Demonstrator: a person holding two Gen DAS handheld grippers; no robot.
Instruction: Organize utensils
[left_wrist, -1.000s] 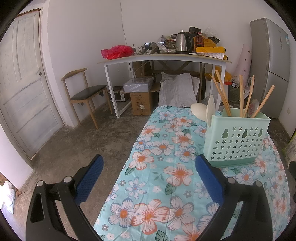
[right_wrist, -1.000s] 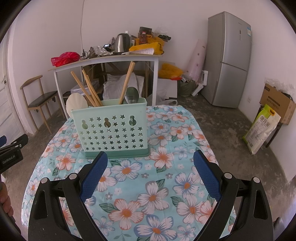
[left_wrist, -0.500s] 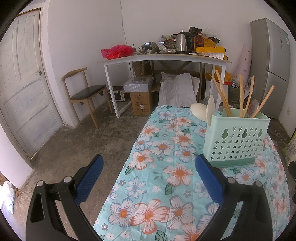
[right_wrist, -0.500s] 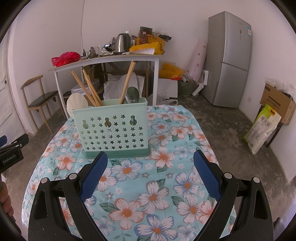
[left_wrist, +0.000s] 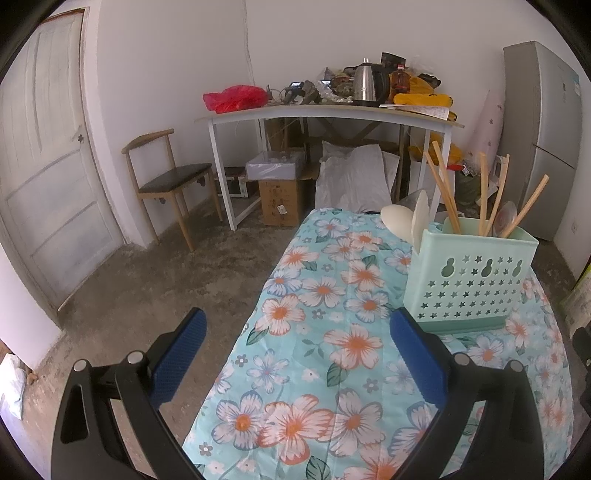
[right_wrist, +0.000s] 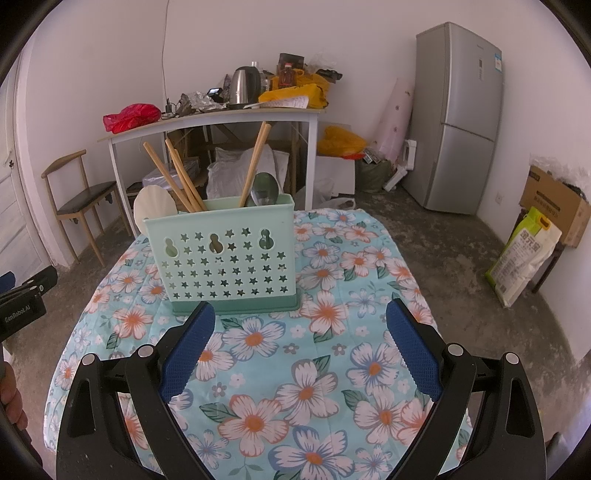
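Floral tablecloth (right_wrist: 314, 369) bare. Mint caddy (right_wrist: 225, 254) at 12 o'clock holds chopsticks (right_wrist: 255, 162), spoons; sorting probably complete. Right gripper (right_wrist: 299, 354) and left gripper (left_wrist: 295, 365) both gape wide, empty, parked clear.

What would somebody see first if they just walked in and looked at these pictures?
Probably the mint-green holder with star-shaped holes, standing on the bright flowered tablecloth with wooden chopsticks and a metal spoon poking out of the top. Next come the blue-padded grippers low in each view, the left gripper and the right gripper, both open and holding nothing.
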